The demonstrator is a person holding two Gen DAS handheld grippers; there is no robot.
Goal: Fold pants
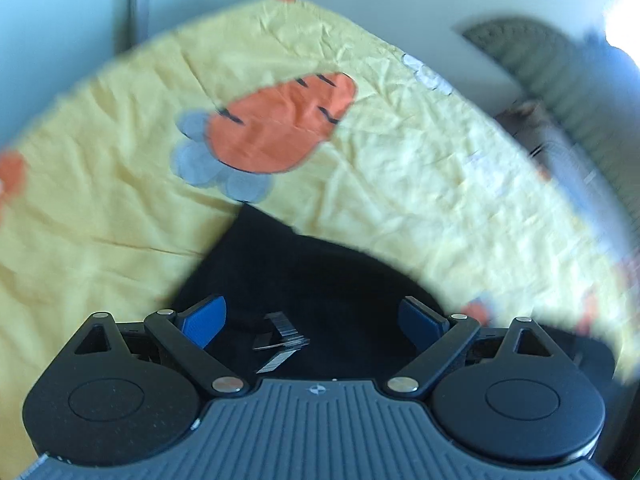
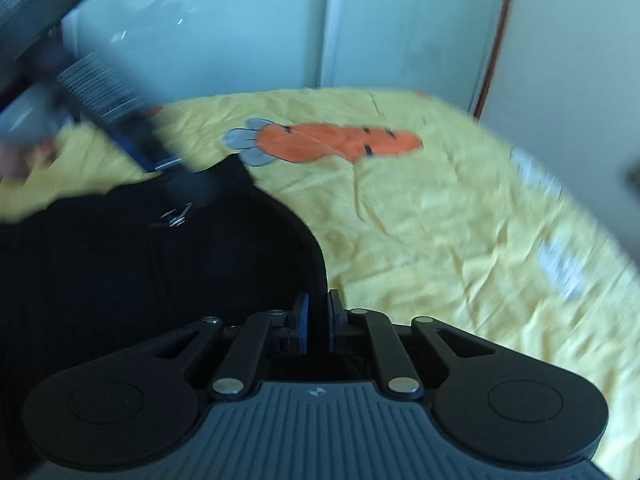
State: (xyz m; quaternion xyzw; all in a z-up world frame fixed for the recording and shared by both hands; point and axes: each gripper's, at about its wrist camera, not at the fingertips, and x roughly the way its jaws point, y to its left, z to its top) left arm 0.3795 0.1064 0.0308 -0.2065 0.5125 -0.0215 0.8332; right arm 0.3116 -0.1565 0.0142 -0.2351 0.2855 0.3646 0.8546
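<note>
Left wrist view: left claw (image 1: pixel 312 320) is spread wide, blue pads (image 1: pixel 204 320) well apart, nothing pinched between them. It hangs over the black pants (image 1: pixel 304 272), which lie on a yellow sheet (image 1: pixel 380 152) printed with an orange carrot (image 1: pixel 280 120). A small barcode tag (image 1: pixel 280 340) sits on the dark fabric between the pads. Right edge of this view is badly blurred; a ribbed dark shape up there can't be identified.

Right wrist view: right claw (image 2: pixel 318 320) is squeezed together, pads almost touching, with the edge of the pants (image 2: pixel 160 272) running right into the gap, so it looks clamped on the fabric. Pants spread out to the left of the claw across the sheet (image 2: pixel 440 240); carrot print (image 2: pixel 340 142) lies beyond them. The left claw (image 2: pixel 160 156) comes in blurred from upper left, over the far corner of the pants. Pale wall panels (image 2: pixel 260 32) behind.
</note>
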